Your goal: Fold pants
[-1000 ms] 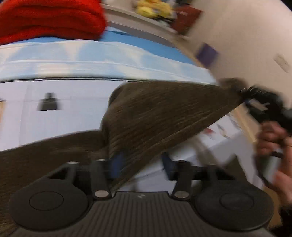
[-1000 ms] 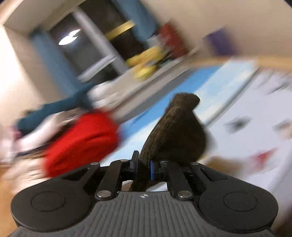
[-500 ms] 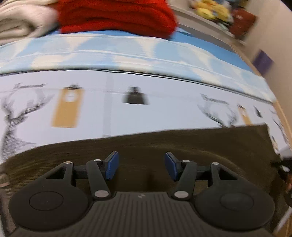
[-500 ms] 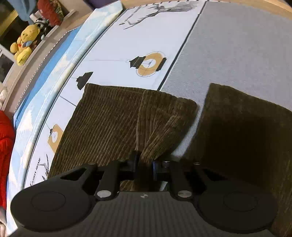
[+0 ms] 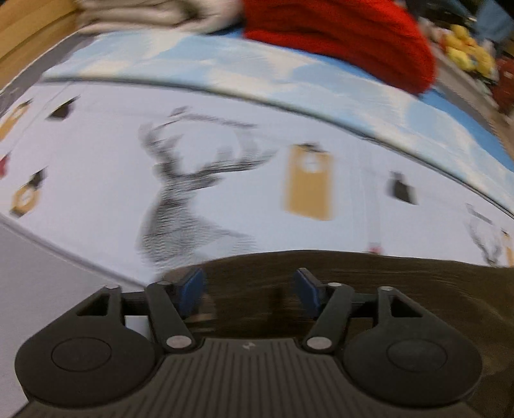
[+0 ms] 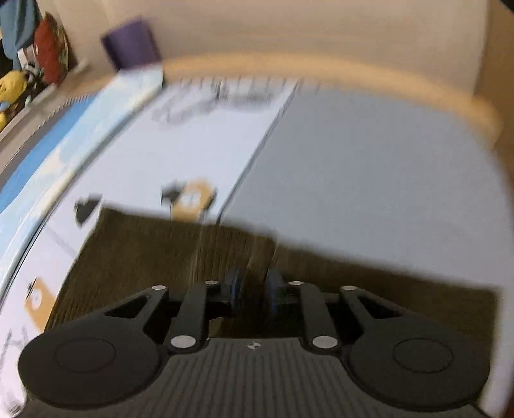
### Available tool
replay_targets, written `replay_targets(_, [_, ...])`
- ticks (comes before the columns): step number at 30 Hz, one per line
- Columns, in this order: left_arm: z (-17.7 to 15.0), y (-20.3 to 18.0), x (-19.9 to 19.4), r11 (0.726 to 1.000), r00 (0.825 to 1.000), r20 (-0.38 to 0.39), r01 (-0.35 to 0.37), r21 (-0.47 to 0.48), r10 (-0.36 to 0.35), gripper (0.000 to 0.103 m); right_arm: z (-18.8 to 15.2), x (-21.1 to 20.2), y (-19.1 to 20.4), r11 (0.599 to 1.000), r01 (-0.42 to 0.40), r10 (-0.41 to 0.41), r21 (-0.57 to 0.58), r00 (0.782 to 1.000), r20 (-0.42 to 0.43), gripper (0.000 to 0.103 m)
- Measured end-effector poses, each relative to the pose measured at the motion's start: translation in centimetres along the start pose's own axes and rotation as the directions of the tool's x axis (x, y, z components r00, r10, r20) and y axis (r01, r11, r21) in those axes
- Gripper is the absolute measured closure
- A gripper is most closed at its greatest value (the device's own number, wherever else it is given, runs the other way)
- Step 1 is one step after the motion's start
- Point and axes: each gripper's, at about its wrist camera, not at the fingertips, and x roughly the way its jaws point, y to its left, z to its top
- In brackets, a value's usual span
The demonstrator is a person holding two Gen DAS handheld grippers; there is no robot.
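**Brown corduroy pants lie flat on patterned bedspread, both grippers above them**

The left gripper (image 5: 250, 291) hovers with its blue pads (image 5: 191, 287) spread wide and nothing between them. Directly below and ahead of it, the pants (image 5: 369, 289) stretch off to its right as a dark ribbed band, their far edge running just beyond the fingertips. Ahead of that edge spreads the bedspread (image 5: 244, 151), white here and printed with a grey stag (image 5: 189, 205), a tan tag shape (image 5: 310, 186) and small black figures. Farther ahead runs a pale blue border strip (image 5: 289, 80), and beyond it, up and to the right, sits a red knit bundle (image 5: 340, 35) beside a blurred heap of pale cloth (image 5: 154, 13) to the left. Yellow soft toys (image 5: 469, 48) show at the far right.

The right gripper (image 6: 252, 287) holds its blue pads (image 6: 232, 284) a narrow gap apart. The frame is smeared by motion, and whether any cloth is pinched in that gap cannot be told. The pants (image 6: 144, 257) lie beneath it, spreading to both sides, with lengthwise creases running forward from between the fingers to the straight far edge. Ahead, the bedspread (image 6: 369, 177) is plain grey to the right and white with prints to the left; a tan lantern print (image 6: 192, 199) sits just past the pants' edge. A wooden rail (image 6: 321, 66) curves across the far end, with a purple box (image 6: 131, 45) beyond it to the left and a yellow toy (image 6: 11, 88) at the far left.
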Motion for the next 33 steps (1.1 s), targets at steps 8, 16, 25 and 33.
replay_targets(8, [-1.4,6.0,2.9,0.991,0.999,-0.032,0.006,-0.135,-0.011,0.030,-5.1,-6.0,11.1,0.825,-0.543,0.520,-0.159,0.838,-0.166,0.060])
replay_targets(16, [-2.8,4.4,5.0,1.000,0.998,-0.070,-0.003,-0.031,0.001,0.028,-14.3,-3.7,22.3,0.749,-0.652,0.532,-0.117,0.698,-0.479,0.057])
replay_targets(25, [-3.5,2.2,5.2,0.989,0.998,-0.018,-0.064,0.133,0.067,0.050,-17.1,-3.1,25.7,0.860,-0.450,0.333,-0.240,0.851,-0.405,0.068])
replay_targets(33, [-2.4,2.3,3.3,0.991,0.999,0.043,-0.037,0.131,0.031,0.062,-16.1,-4.1,24.6,0.907,-0.406,0.360,-0.114,0.886,-0.291,0.099])
